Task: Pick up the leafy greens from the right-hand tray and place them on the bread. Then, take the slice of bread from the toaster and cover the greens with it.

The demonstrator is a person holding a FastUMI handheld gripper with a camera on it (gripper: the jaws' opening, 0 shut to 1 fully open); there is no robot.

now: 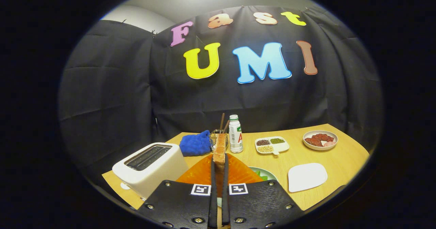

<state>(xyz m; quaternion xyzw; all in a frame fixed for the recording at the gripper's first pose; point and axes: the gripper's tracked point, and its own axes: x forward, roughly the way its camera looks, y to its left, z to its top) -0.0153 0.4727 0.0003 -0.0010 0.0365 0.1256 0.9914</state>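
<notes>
1. Light wooden bench (340,154) in front of a black cloth wall.
2. The tool (218,174) is pinching a toasted bread slice (219,150) edge-on, both fingers (213,188) pressed on it, held up over an orange mat (201,174).
3. White two-slot toaster (150,166) sits to the left of the fingers.
4. Leafy greens (260,175) peek out on a pale plate (269,173) just right of the fingers.
5. Farther back: a blue cloth (196,143), a white bottle (235,134), and a white square tray (307,177).

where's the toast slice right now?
In the gripper view the toast slice stands on edge, pinched between the hand-held gripper fingers, above the orange mat, right of the toaster, with the bottle beyond.
</notes>
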